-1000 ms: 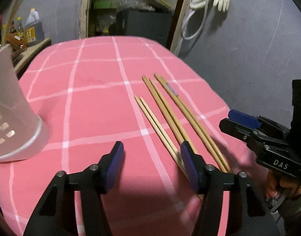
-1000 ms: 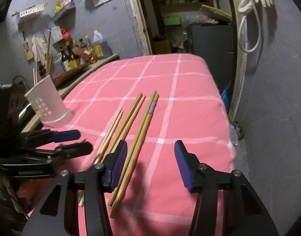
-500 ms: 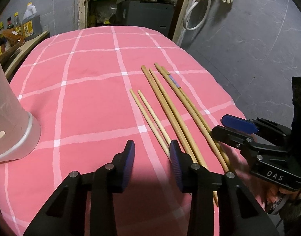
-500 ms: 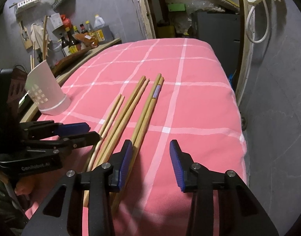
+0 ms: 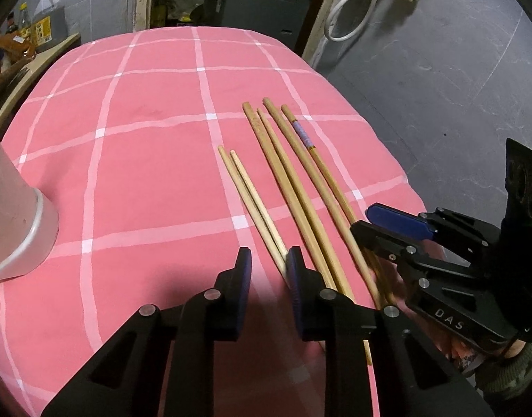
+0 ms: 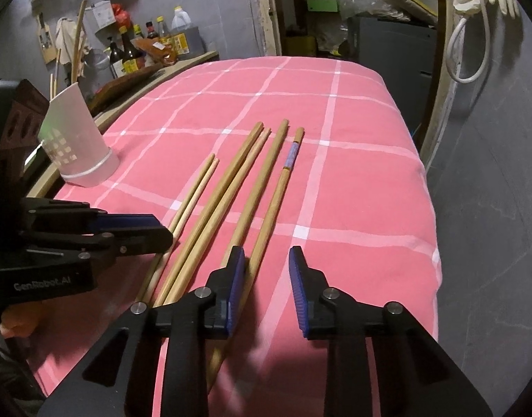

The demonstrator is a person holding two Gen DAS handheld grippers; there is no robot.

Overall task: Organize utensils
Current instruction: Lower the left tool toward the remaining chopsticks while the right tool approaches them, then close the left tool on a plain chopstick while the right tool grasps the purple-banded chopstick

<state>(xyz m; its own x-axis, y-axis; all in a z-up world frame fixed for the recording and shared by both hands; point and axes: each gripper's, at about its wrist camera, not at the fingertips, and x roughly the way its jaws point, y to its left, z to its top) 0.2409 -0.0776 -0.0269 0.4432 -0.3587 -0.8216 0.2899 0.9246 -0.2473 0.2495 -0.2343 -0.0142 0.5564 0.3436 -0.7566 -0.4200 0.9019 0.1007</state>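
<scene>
1. Left gripper (image 5: 267, 271): jaws narrow & closing, nothing btwn them; thin short chopstick pair (image 5: 252, 205) just beside its right pad, near ends passing under it.
2. Right gripper (image 6: 266, 271): jaws narrow & closing, empty; labelled chopstick (image 6: 266, 222) runs along its left pad, outside the gap.
3. Thick middle pair (image 6: 217, 201) lies btwn the two grippers on the pink checked cloth (image 6: 352, 180).
4. White perforated holder (image 6: 76, 146) sits far left. Judging by this: no visible chopstick is in it yet, so sorting barely begun.
</scene>
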